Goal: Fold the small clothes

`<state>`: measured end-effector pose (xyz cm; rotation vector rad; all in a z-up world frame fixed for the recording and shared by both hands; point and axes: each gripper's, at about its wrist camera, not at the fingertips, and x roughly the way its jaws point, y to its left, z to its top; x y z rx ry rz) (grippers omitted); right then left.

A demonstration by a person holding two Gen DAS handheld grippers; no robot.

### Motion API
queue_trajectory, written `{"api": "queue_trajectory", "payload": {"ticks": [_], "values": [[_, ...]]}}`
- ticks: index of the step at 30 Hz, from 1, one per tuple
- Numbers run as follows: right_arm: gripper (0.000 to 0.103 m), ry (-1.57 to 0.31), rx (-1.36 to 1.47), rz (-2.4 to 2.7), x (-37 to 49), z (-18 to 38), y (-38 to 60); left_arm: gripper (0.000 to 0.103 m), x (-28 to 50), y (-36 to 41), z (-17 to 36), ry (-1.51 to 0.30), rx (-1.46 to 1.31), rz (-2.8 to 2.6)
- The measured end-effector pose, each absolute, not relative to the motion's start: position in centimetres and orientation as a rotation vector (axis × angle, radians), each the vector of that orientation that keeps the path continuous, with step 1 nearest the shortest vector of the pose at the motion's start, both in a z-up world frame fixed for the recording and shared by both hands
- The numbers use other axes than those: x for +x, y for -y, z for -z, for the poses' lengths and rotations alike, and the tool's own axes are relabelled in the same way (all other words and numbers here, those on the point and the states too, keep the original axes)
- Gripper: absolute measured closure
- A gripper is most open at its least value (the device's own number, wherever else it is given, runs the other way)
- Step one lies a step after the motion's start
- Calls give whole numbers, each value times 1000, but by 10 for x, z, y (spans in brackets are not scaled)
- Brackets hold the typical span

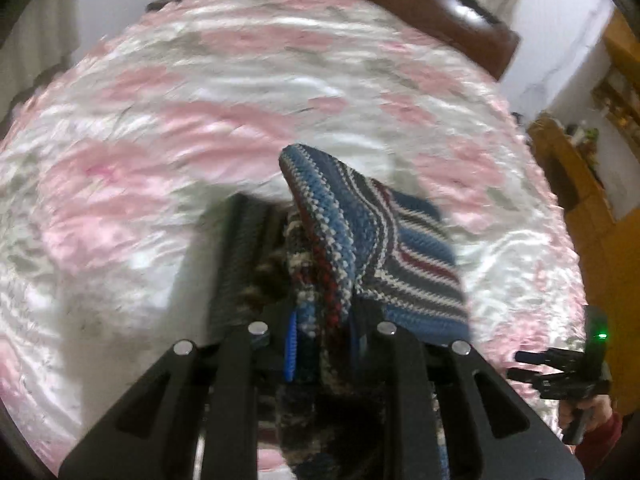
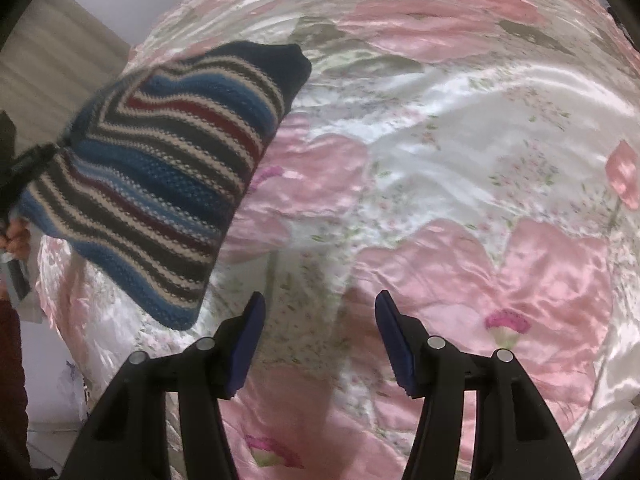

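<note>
A small knitted garment [image 1: 360, 232] striped in blue, grey, white and dark red is clamped in my left gripper [image 1: 322, 344], bunched between the fingers and draping forward and right. In the right wrist view the same garment [image 2: 160, 184] hangs above the bed at the left, held at its left edge by the left gripper [image 2: 28, 164]. My right gripper [image 2: 320, 344] is open over the bedspread with nothing between its blue pads [image 2: 250, 344]. In the left wrist view, the right gripper [image 1: 528, 366] shows small at the right edge.
A pink and white satin floral bedspread [image 2: 460, 160] covers the bed under both grippers. A dark wooden headboard [image 1: 400, 4] stands at the far end. Wooden furniture [image 1: 580, 184] lies to the right of the bed. A hand [image 2: 14, 236] and dark red sleeve show at the left.
</note>
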<state>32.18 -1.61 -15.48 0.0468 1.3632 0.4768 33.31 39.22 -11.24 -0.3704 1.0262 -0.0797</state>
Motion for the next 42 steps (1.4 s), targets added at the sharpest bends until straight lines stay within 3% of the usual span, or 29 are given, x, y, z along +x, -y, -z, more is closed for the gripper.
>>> {"api": "queue_trajectory", "payload": {"ticks": [6, 9, 10, 14, 18, 24, 28, 35, 37, 39, 40, 42], "values": [[45, -1375, 17, -503, 320, 161, -4, 83, 335, -405, 171, -1123, -419, 91], [45, -1384, 16, -512, 319, 163, -12, 79, 333, -403, 173, -1112, -409, 114], [45, -1384, 14, -514, 319, 163, -15, 77, 332, -405, 169, -1108, -416, 120], [43, -1384, 15, -541, 314, 160, -27, 51, 318, -418, 151, -1100, -419, 123], [40, -1384, -12, -554, 306, 157, -41, 43, 288, -414, 123, -1066, -344, 142], [39, -1386, -13, -583, 297, 153, -58, 42, 263, -386, 108, -1037, -224, 217], [32, -1386, -61, -612, 289, 153, -73, 42, 266, -377, 123, -1072, -217, 243], [30, -1438, -33, -640, 282, 177, -98, 91, 268, -377, 153, -1143, -293, 306], [31, -1475, 32, -646, 287, 187, -100, 93, 266, -378, 154, -1138, -297, 315], [54, -1497, 74, -666, 289, 194, -102, 94, 263, -382, 150, -1115, -292, 310], [71, -1510, 119, -698, 289, 196, -103, 94, 261, -385, 146, -1100, -299, 306], [80, -1496, 141, -713, 289, 193, -102, 94, 256, -395, 140, -1076, -313, 301]]}}
